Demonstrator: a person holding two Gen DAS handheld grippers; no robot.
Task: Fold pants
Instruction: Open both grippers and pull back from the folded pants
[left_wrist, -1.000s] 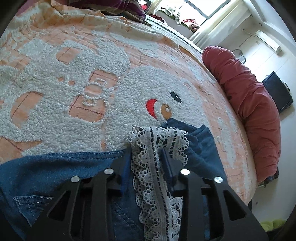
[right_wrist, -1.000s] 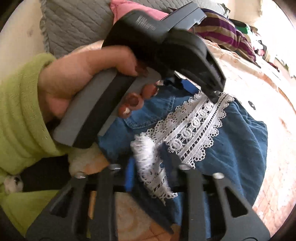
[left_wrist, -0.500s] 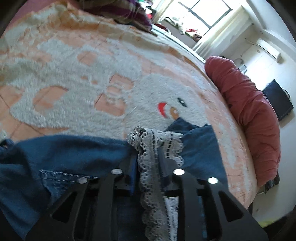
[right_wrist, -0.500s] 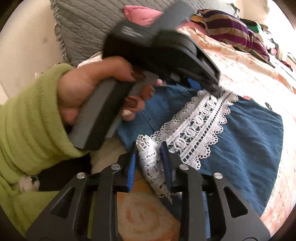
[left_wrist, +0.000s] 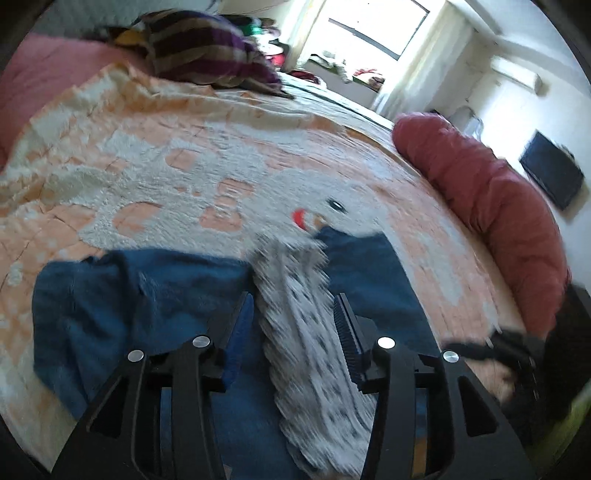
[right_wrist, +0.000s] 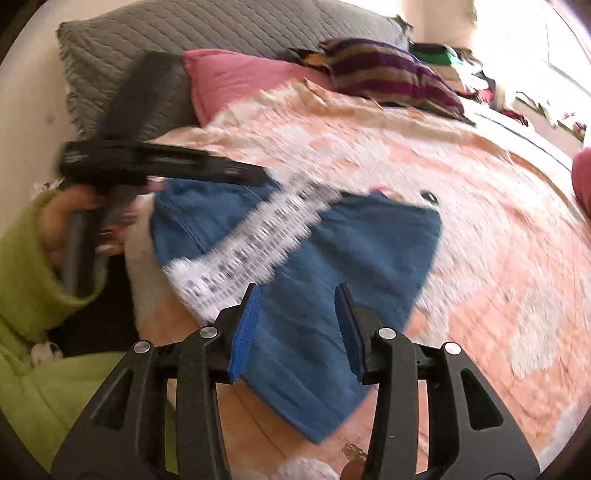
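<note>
Lying flat on the bed, the pants (right_wrist: 303, 280) are a soft blue denim slab with a wide strip of white lace (right_wrist: 251, 243) running along them, holes and scalloped edge smeared by blur. Underneath is a fuzzy blanket (right_wrist: 461, 206), peach with raised cream patches, a small red and black cartoon face stitched near the denim's far edge.

Left gripper (left_wrist: 293, 325), black with ribbed pads: its jaws are opening, and the lace band (left_wrist: 303, 332) runs up between them, but the pads stand clear of it on both sides. Right gripper (right_wrist: 297, 325), blue ribbed pads, jaws opening too, plain denim showing in the gap, nothing pinched.

From the right camera, a hand (right_wrist: 74, 225) in a fluffy lime-green sleeve (right_wrist: 26, 280) holds the left tool's grey handle above the pants' near corner. At the head of the bed: a quilted grey pillow (right_wrist: 207, 40), a pink pillow (right_wrist: 243, 77), a striped purple-and-tan cushion (right_wrist: 391, 74). A plump red bolster (left_wrist: 491, 210) lines the bed's far side.
</note>
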